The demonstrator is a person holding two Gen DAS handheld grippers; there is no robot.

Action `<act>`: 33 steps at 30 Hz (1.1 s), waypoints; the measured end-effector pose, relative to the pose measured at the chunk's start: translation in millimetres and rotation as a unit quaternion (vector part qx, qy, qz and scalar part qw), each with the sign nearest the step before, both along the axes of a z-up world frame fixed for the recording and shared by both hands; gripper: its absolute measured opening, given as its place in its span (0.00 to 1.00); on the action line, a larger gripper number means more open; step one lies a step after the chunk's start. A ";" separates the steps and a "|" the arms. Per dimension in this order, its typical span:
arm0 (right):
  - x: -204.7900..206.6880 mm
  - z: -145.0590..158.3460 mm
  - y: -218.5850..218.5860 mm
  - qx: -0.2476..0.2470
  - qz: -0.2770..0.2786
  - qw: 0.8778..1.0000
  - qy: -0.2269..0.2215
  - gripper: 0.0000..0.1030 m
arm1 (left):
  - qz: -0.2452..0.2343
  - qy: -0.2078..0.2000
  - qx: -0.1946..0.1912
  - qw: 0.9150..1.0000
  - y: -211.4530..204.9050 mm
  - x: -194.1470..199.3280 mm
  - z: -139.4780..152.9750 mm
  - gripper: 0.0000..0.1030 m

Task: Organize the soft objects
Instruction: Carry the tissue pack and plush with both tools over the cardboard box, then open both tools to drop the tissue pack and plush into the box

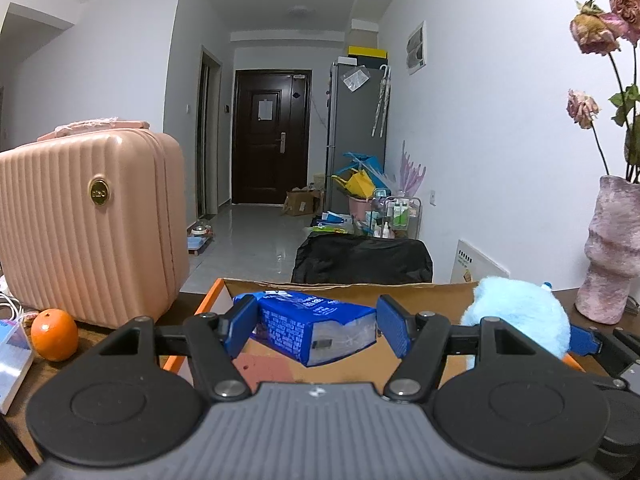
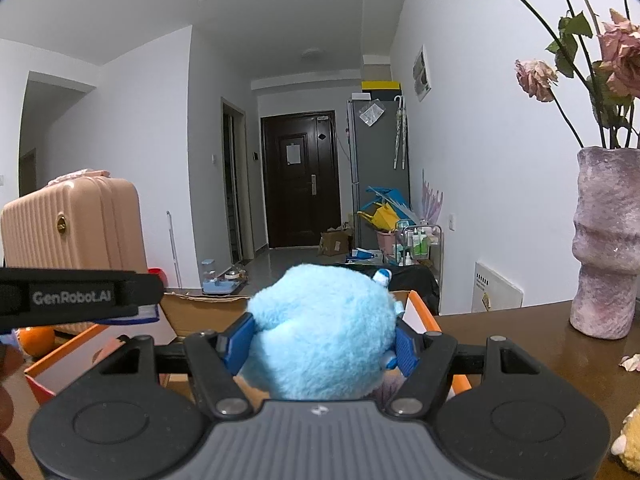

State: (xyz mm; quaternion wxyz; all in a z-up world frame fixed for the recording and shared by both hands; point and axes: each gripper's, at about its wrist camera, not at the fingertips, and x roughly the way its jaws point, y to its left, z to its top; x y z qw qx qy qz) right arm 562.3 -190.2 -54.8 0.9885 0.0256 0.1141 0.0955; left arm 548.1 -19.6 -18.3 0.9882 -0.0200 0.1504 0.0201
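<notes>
My left gripper (image 1: 316, 322) is shut on a blue tissue pack (image 1: 320, 332), which hangs tilted between the blue pads over an open cardboard box with an orange rim (image 1: 208, 300). My right gripper (image 2: 320, 340) is shut on a fluffy light-blue plush toy (image 2: 320, 328) that bulges up between its pads. The toy is held just over the box's right side (image 2: 424, 312). In the left wrist view the plush toy (image 1: 520, 320) appears to the right of the pack. In the right wrist view the left gripper's black body (image 2: 80, 296) crosses the left edge.
A pink ribbed suitcase (image 1: 88, 224) stands left of the box, with an orange (image 1: 54, 334) in front of it. A pink vase of dried roses (image 2: 604, 248) stands on the brown table at the right. A yellow plush (image 2: 632, 444) lies at the near right edge.
</notes>
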 end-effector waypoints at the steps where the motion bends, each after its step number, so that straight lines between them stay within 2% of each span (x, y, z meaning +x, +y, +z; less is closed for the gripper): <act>1: 1.7 -0.5 0.8 -0.002 0.000 1.000 0.001 0.66 | 0.000 0.001 0.000 1.000 0.3 3.7 -0.8 0.65; 13: 7.3 -3.4 2.0 -0.008 0.001 1.000 0.014 0.68 | 0.005 0.012 0.000 1.000 2.4 12.5 -6.7 0.65; 15: 9.4 -3.7 0.9 -0.006 0.005 1.000 0.020 0.71 | 0.005 0.014 -0.005 1.000 3.4 12.5 -6.6 0.67; 16: 9.8 -4.2 0.4 -0.005 0.006 1.000 0.023 0.71 | 0.006 0.017 -0.009 1.000 4.9 12.7 -6.9 0.73; 17: 9.8 -4.9 -0.4 -0.004 0.006 1.000 0.024 0.72 | 0.008 0.019 -0.012 1.000 6.0 13.4 -6.2 0.84; 19: 9.4 -4.9 -1.7 0.000 0.006 1.000 0.024 0.78 | 0.015 0.015 -0.014 1.000 7.6 11.5 -5.6 0.92; 21: 7.7 -4.9 -3.0 0.003 0.000 1.000 0.018 0.93 | 0.022 0.011 -0.010 1.000 7.8 9.9 -5.5 0.98; 22: 7.0 -4.9 -3.3 0.004 -0.003 1.000 0.016 0.94 | 0.024 0.010 -0.011 1.000 8.1 9.4 -5.4 1.00; 25: 6.7 -5.1 -4.0 0.005 -0.007 1.000 0.015 0.99 | 0.030 0.010 -0.008 0.999 8.1 9.6 -6.0 1.00; 33: 6.6 -5.2 -4.4 0.005 -0.013 1.000 0.013 0.99 | 0.031 0.014 -0.010 0.999 10.2 11.6 -7.6 1.00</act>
